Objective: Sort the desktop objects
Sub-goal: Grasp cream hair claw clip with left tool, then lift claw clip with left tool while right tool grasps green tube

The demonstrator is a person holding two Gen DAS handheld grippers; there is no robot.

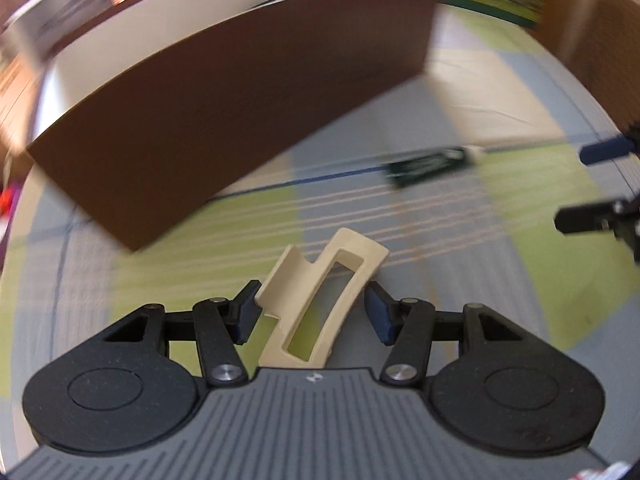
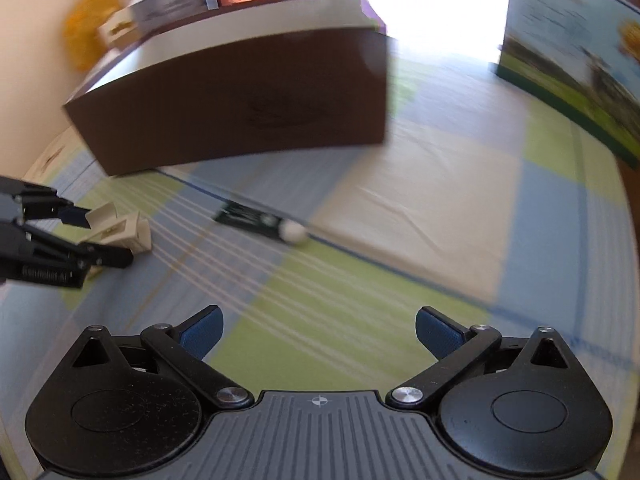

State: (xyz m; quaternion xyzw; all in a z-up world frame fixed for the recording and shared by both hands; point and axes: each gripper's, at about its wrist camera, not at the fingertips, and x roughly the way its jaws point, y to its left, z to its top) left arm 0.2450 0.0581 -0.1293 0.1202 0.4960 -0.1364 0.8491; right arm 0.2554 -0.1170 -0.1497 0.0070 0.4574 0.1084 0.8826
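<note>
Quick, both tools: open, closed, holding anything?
Left tool: jaws around the cream hair claw clip; firm grip cannot be told.
Right tool: open, empty.

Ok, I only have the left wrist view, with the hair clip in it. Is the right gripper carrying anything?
Observer: No. The right gripper is open and empty, above the checked cloth.
Operator: What does the dark tube end in? It's a smear here.
Observer: The tube has a round white cap at its right end.
Operator: Anything past the box?
Observer: A second cream clip sits beyond the far left corner of the box, beside something yellow.
</note>
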